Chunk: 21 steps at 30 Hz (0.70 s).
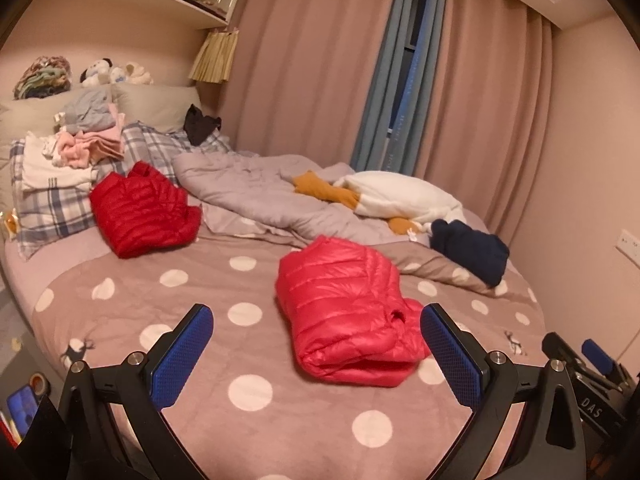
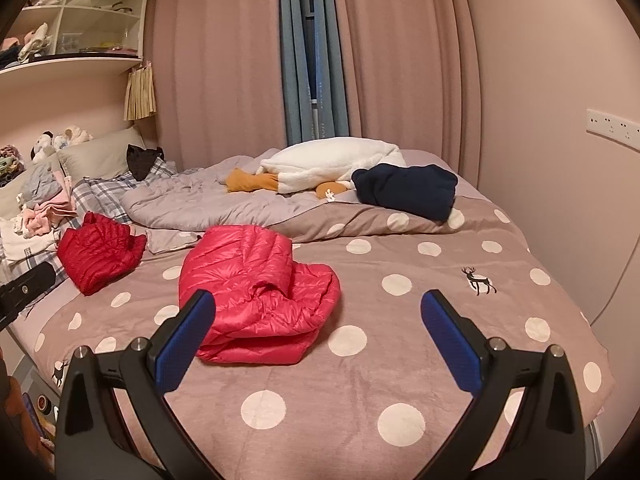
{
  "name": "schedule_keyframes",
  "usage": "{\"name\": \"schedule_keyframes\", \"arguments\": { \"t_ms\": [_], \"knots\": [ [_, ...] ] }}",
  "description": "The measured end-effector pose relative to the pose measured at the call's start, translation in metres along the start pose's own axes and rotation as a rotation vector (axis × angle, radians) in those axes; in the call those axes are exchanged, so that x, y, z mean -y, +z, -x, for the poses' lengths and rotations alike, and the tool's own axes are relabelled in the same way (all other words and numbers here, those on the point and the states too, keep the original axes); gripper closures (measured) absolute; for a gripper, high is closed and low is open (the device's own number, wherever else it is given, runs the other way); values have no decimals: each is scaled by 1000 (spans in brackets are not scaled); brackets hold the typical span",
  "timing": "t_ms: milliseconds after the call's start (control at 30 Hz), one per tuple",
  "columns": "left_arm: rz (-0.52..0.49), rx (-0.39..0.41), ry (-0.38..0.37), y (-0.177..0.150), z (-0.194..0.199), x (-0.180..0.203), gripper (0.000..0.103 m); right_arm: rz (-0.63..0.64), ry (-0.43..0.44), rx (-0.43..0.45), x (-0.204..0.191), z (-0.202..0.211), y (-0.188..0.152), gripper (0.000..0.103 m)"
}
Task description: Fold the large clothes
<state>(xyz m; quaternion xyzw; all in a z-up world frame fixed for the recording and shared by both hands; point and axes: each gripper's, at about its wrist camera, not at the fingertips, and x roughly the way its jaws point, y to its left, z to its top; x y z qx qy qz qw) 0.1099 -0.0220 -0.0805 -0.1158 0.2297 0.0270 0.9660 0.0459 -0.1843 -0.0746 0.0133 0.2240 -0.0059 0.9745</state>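
A pink-red puffer jacket (image 1: 344, 312) (image 2: 256, 292) lies folded in a bundle on the polka-dot blanket (image 1: 160, 320) (image 2: 400, 360). A darker red puffer jacket (image 1: 140, 212) (image 2: 98, 252) sits folded further back on the left. A dark navy garment (image 1: 468, 248) (image 2: 404, 188) is folded at the back right. My left gripper (image 1: 316, 316) hovers open just in front of the pink-red jacket, its right pad near the jacket's edge. My right gripper (image 2: 318, 304) is open, empty, with the jacket behind its left finger. The right gripper also shows at the left wrist view's right edge (image 1: 588, 364).
A rumpled grey duvet (image 1: 256, 188) (image 2: 192, 200) and a white-and-orange plush (image 1: 384, 196) (image 2: 320, 164) lie across the bed's back. A pile of pale clothes (image 1: 80, 144) (image 2: 36, 204) rests on plaid pillows (image 1: 52, 216). Curtains (image 2: 224, 60) and a wall (image 2: 560, 80) close off the far and right sides.
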Motion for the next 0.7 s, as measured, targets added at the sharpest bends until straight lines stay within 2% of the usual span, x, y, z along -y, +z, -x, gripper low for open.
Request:
{"name": "schedule_keyframes", "arguments": {
  "t_ms": [200, 400, 700],
  "knots": [
    [29, 1, -16, 1, 0, -3, 1, 4, -2, -4, -2, -1, 1, 0],
    [33, 1, 9, 3, -4, -7, 1, 17, -7, -14, -6, -2, 0, 0],
    [50, -9, 3, 5, -7, -12, 1, 29, 3, -23, -12, -8, 1, 0]
  ]
}}
